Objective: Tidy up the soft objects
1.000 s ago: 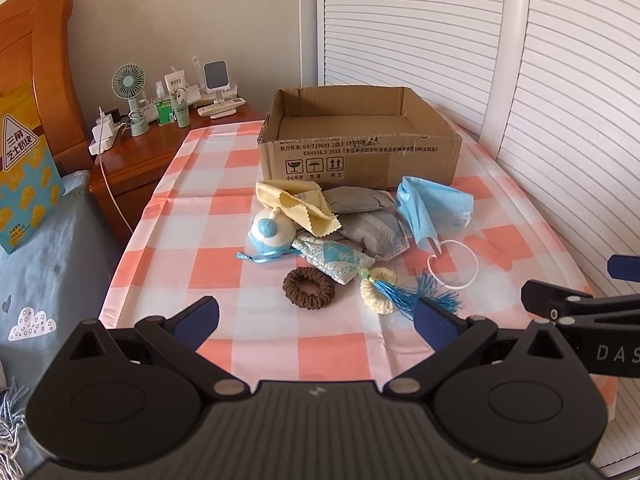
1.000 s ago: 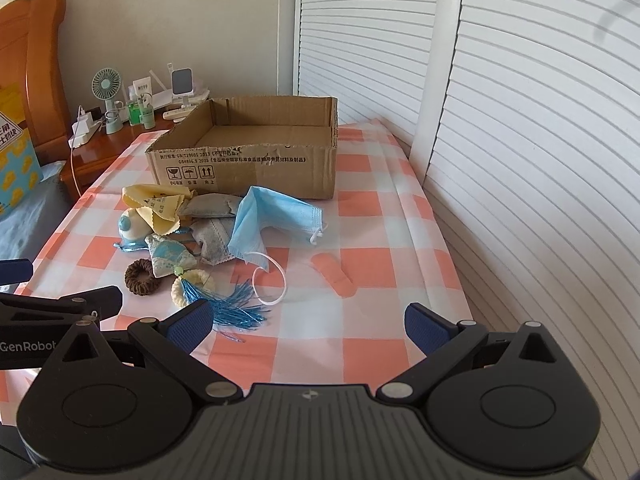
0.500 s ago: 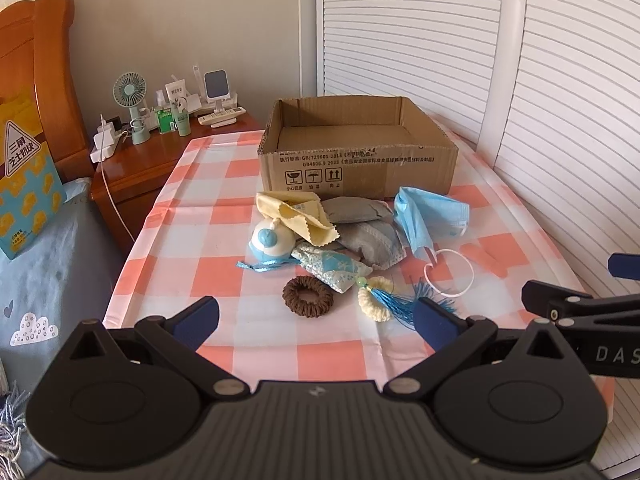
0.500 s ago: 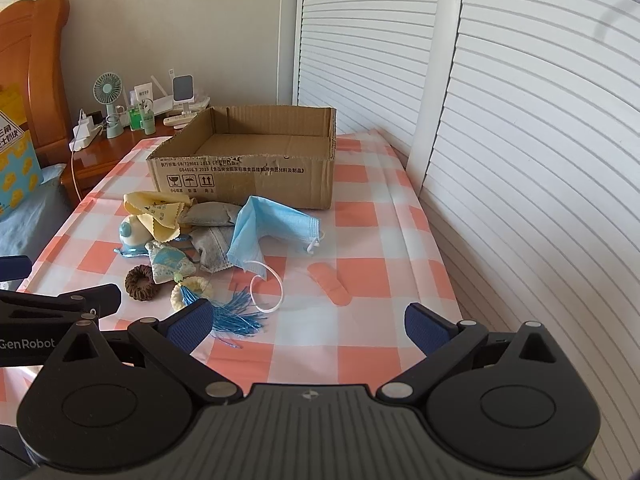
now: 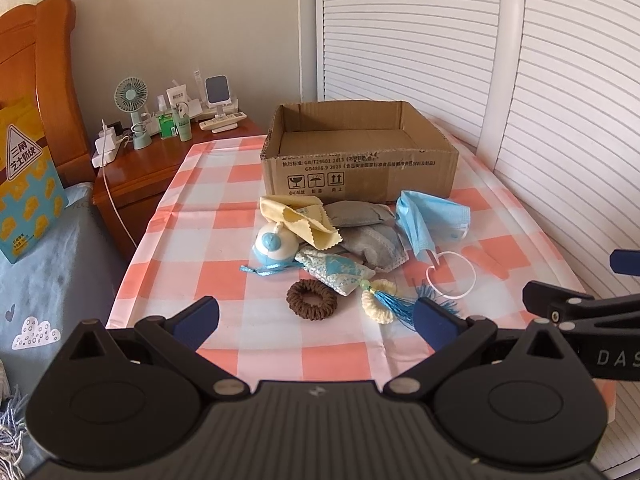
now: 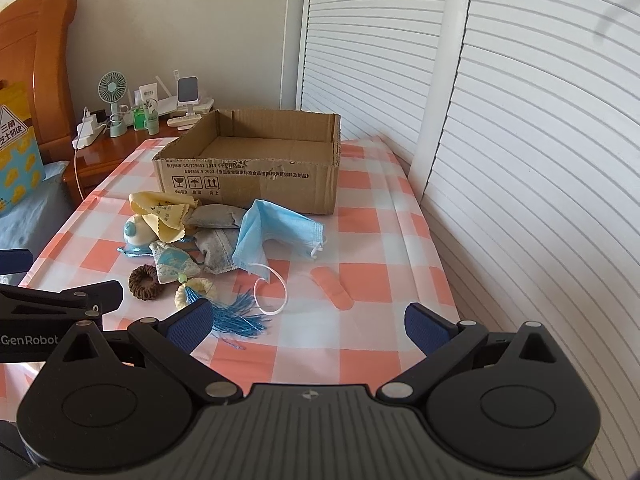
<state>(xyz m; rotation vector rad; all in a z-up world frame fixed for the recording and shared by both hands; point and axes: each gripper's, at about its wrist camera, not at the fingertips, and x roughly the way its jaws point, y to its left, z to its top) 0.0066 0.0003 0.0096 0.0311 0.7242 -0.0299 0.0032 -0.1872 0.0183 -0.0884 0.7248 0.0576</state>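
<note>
An empty cardboard box (image 5: 360, 172) (image 6: 248, 184) stands at the far side of the checked table. In front of it lies a pile of soft things: a yellow cloth (image 5: 298, 218) (image 6: 166, 210), grey pouches (image 5: 370, 236), a blue face mask (image 5: 428, 216) (image 6: 276, 232), a patterned sachet (image 5: 332, 270), a blue-white plush (image 5: 272, 246), a brown hair tie (image 5: 312, 300) (image 6: 144, 276) and a cream ring with a blue tassel (image 5: 386, 304) (image 6: 216, 300). My left gripper (image 5: 316, 316) is open and empty, short of the hair tie. My right gripper (image 6: 308, 322) is open and empty, to the right of the tassel.
A pink plaster (image 6: 332, 288) lies on the cloth to the right of the pile. A wooden nightstand (image 5: 148, 168) with a small fan (image 5: 130, 98) and bottles stands at the back left. White louvred doors (image 6: 520, 160) run close along the table's right edge. A bed (image 5: 40, 260) lies left.
Both grippers have drawn back and risen a little, so the pile and box look smaller and farther away. The objects have not moved. Both grippers stay open.
</note>
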